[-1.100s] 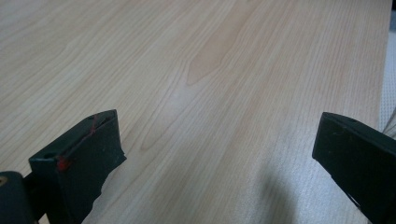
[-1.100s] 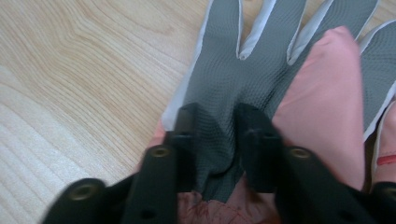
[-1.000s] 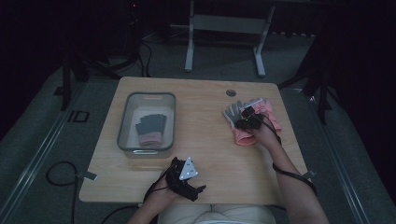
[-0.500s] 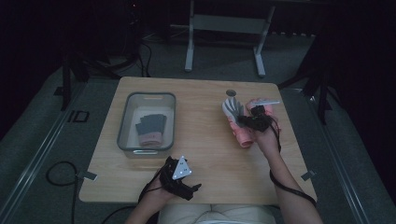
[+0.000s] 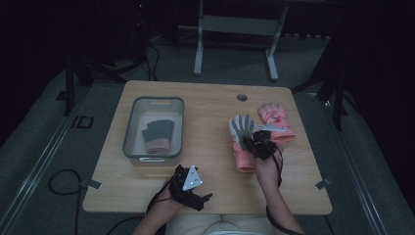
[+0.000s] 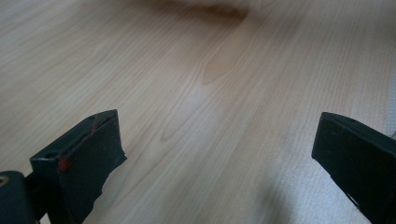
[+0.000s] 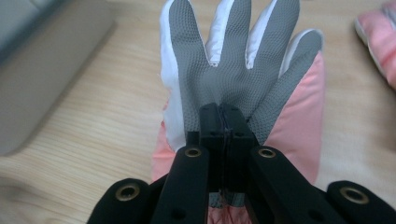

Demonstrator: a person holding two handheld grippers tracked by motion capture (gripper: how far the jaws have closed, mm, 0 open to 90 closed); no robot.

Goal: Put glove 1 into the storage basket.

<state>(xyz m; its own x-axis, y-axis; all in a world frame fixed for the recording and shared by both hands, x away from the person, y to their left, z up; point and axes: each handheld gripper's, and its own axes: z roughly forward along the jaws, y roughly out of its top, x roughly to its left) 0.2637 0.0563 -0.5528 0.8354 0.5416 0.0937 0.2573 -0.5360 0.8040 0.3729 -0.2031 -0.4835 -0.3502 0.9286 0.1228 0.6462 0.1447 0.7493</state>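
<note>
A glove with a grey mesh palm and pink cuff [image 5: 241, 141] hangs a little above the wooden table [image 5: 210, 103], right of centre. My right gripper [image 5: 259, 145] is shut on it; in the right gripper view the jaws [image 7: 223, 122] are pressed together on the palm of the glove [image 7: 233, 60], whose fingers point away. A second pink glove [image 5: 275, 120] lies flat just beyond it. My left gripper [image 5: 192, 183] rests near the table's front edge, and its jaws [image 6: 219, 154] stand wide apart over bare wood, holding nothing.
A clear plastic bin [image 5: 159, 99] stands left of centre with a dark grey and pink glove [image 5: 158, 135] lying in it. A round cable hole [image 5: 242, 97] sits near the table's far edge. The bin's corner [image 7: 42, 70] lies left of the held glove.
My right gripper has pulled the grey-palmed glove off the pile, toward the person and slightly left. The other pink glove is now uncovered on the table. The left gripper has stayed put.
</note>
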